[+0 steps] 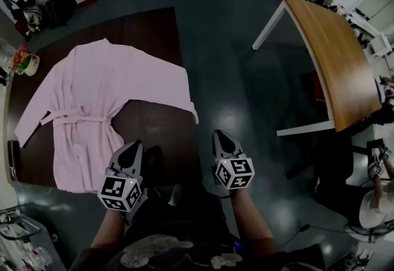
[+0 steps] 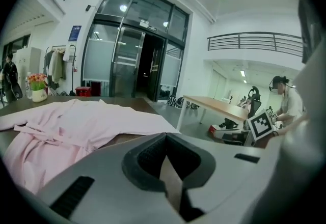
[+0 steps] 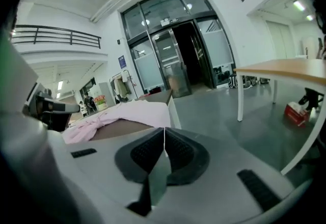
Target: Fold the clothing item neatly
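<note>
Worktop (image 1: 154,29), dark brown: bears the garment.
Table (image 1: 332,60), light wood on white legs: well apart to the right, on the grey floor (image 1: 246,79).
Bathrobe (image 1: 92,97), pink, belted at the waist: spread flat on the worktop, sleeves out to both sides, right sleeve end at the worktop's right edge.
Left claw (image 1: 131,154): closed tight, nothing held; just beside the hem's right corner, robe lying ahead and to its left.
Right claw (image 1: 223,142): closed tight, nothing held; over the floor just off the worktop's right edge, sleeve end ahead and left.
</note>
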